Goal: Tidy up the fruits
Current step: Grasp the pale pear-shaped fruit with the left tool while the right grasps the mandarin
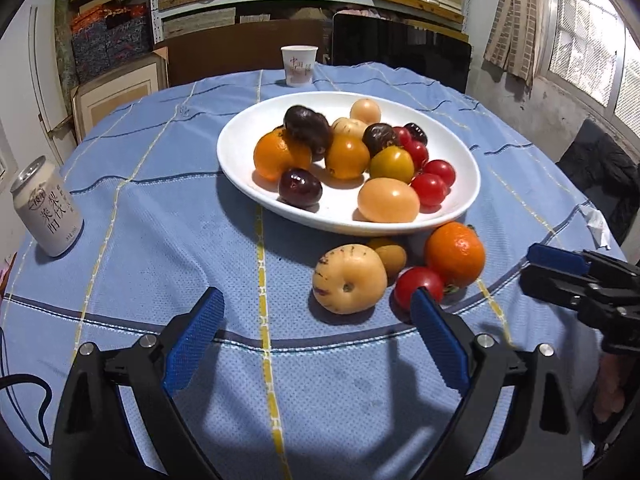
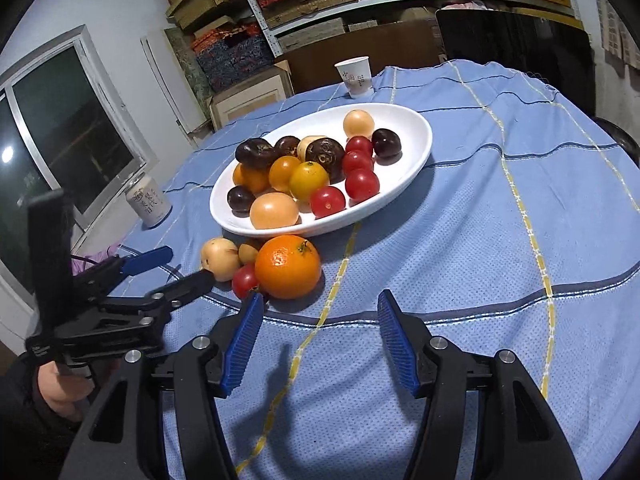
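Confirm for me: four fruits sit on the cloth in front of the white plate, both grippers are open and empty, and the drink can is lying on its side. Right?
Not quite: the drink can stands upright, as the left wrist view shows. The rest holds: the orange, red tomato, pale round fruit and small tan fruit lie on the cloth before the white plate, and the left gripper and right gripper are open and empty.

The right gripper hangs open over the blue cloth. Just beyond its left finger lie an orange, a tomato and a pale fruit. Farther ahead sits the white plate of fruit. The left gripper is off to the left, also open.
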`<action>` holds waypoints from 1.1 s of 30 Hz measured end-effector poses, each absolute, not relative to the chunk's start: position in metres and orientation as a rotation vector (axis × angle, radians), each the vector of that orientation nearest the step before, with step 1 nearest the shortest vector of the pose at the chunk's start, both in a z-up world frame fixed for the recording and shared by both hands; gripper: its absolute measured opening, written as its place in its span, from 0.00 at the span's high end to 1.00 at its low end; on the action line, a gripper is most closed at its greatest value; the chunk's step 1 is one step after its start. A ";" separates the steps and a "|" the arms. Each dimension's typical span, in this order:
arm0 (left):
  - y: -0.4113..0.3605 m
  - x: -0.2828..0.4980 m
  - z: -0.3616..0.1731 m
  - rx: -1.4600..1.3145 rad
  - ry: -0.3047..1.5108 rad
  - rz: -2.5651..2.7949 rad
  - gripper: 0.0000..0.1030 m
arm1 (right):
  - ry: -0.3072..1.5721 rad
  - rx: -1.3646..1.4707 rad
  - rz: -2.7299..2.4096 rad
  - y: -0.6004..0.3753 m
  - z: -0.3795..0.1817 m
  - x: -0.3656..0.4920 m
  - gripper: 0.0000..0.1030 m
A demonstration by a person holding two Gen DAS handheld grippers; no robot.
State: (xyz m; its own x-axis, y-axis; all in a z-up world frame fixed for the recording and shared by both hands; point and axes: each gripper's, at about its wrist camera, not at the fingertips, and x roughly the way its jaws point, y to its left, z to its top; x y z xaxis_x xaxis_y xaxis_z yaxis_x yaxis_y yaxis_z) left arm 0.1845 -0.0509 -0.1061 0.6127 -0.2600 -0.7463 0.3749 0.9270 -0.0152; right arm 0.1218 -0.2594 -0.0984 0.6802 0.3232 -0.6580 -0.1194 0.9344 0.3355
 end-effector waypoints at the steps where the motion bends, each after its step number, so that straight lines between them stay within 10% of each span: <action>1: -0.051 0.188 -0.109 0.145 0.847 -0.360 0.11 | 0.783 0.272 0.252 -0.259 -0.098 0.121 0.42; 18: -0.059 0.203 -0.120 0.186 0.904 -0.333 0.14 | 0.797 0.232 0.247 -0.254 -0.098 0.124 0.41; 23: -0.063 0.205 -0.118 0.190 0.895 -0.374 0.62 | 0.792 0.235 0.235 -0.255 -0.097 0.123 0.41; 33: -0.042 0.201 -0.110 0.067 0.855 -0.387 0.62 | 0.799 0.217 0.235 -0.252 -0.098 0.125 0.41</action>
